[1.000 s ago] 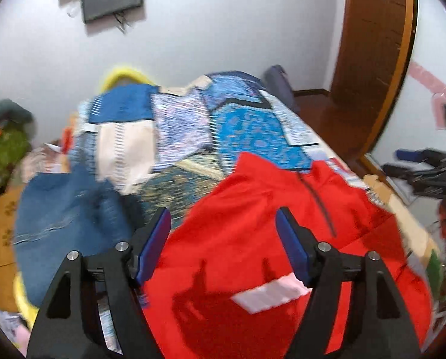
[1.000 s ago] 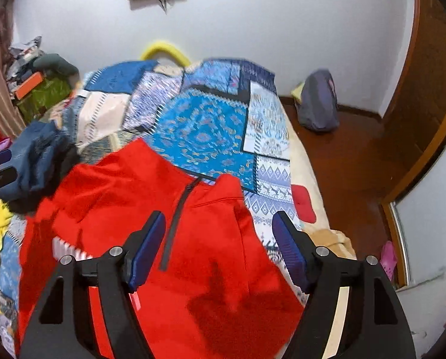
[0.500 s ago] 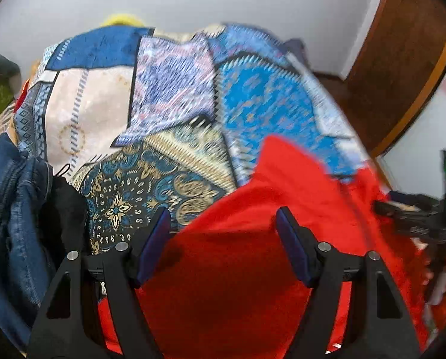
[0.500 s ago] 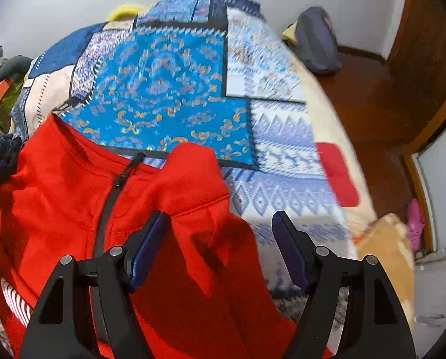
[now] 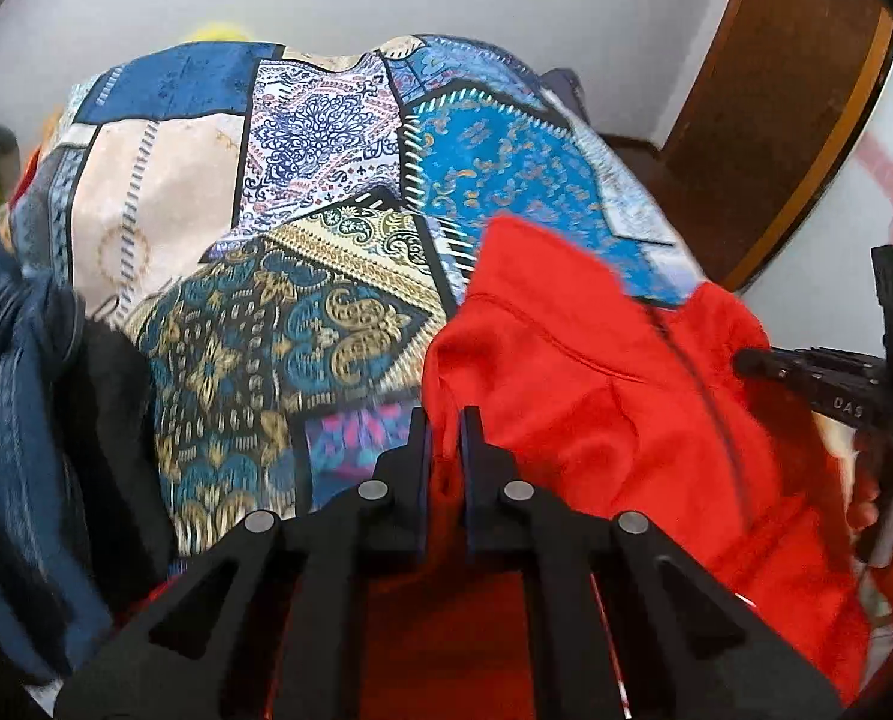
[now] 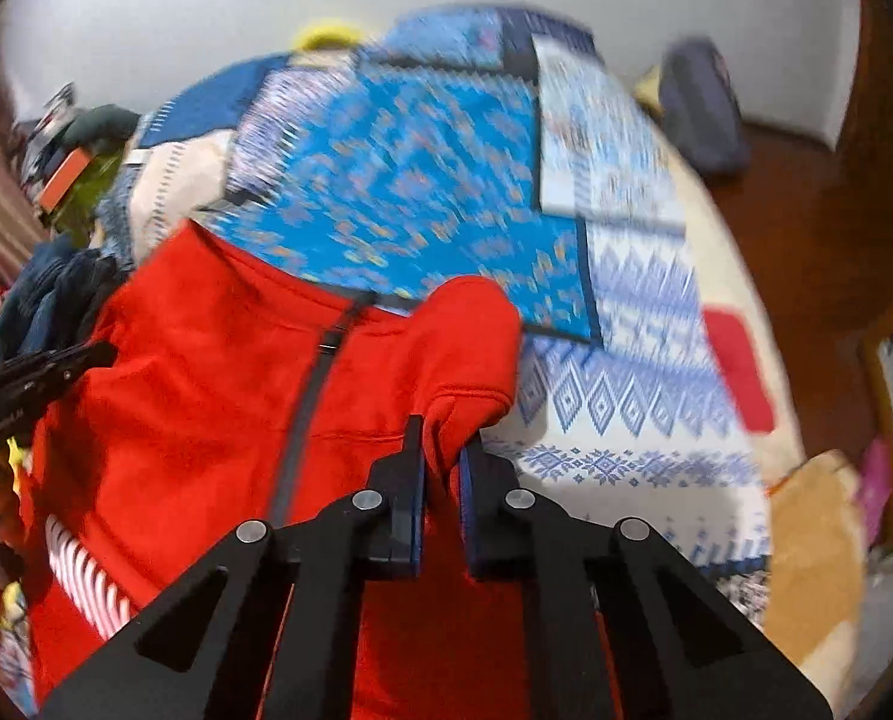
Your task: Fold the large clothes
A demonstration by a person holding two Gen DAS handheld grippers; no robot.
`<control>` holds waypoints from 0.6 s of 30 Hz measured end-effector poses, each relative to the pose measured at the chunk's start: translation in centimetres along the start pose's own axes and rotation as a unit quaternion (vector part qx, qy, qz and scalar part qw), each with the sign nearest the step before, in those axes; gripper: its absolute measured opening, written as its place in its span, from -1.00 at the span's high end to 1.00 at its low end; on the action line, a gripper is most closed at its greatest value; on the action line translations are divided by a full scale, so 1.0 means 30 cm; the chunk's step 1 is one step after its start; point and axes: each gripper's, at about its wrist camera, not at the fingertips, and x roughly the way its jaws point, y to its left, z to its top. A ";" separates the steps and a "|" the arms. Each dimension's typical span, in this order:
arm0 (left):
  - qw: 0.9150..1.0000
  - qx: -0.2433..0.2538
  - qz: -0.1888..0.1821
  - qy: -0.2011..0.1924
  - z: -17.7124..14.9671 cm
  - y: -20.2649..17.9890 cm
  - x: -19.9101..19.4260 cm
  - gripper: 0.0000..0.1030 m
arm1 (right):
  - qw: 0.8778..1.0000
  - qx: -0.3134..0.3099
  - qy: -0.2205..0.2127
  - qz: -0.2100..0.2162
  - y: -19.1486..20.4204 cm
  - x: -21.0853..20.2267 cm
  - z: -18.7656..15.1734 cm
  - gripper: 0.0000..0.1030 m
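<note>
Your red jacket is soft, matt fleece-like cloth with a dark zip. Each tool is matt black plastic with small shiny metal pins and blue pads; both have just closed on folds of that red cloth. Under it, the bedspread is smooth printed patchwork fabric. To your left lies rough blue denim. Far right, the door is glossy brown wood.

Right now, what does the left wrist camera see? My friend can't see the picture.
The left gripper has its jaws shut on the edge of a red zip-up top that lies on a bed with a patchwork cover. Dark blue clothes are heaped at the left, and the other gripper pokes in from the right.
</note>
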 end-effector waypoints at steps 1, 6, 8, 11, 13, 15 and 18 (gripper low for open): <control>1.000 0.003 -0.001 -0.004 -0.009 -0.005 -0.035 0.87 | 1.000 -0.008 -0.014 0.006 0.019 -0.049 -0.003 0.85; 0.999 -0.009 -0.018 -0.032 -0.063 -0.035 -0.230 0.87 | 0.998 -0.016 -0.064 0.015 0.079 -0.257 -0.034 0.85; 0.999 -0.008 -0.020 -0.044 -0.104 -0.060 -0.314 0.87 | 0.997 -0.008 -0.072 0.023 0.090 -0.322 -0.076 0.85; 0.998 0.013 -0.016 -0.062 -0.185 -0.112 -0.422 0.87 | 0.997 -0.006 -0.074 0.028 0.118 -0.379 -0.147 0.85; 0.998 0.022 -0.021 -0.062 -0.245 -0.140 -0.472 0.87 | 0.997 -0.007 -0.073 0.030 0.124 -0.393 -0.182 0.85; 0.997 0.040 -0.014 -0.067 -0.319 -0.171 -0.517 0.87 | 0.997 -0.004 -0.069 0.034 0.127 -0.425 -0.236 0.85; 0.995 0.061 0.008 -0.073 -0.439 -0.217 -0.556 0.87 | 0.997 0.001 -0.063 0.040 0.128 -0.455 -0.311 0.85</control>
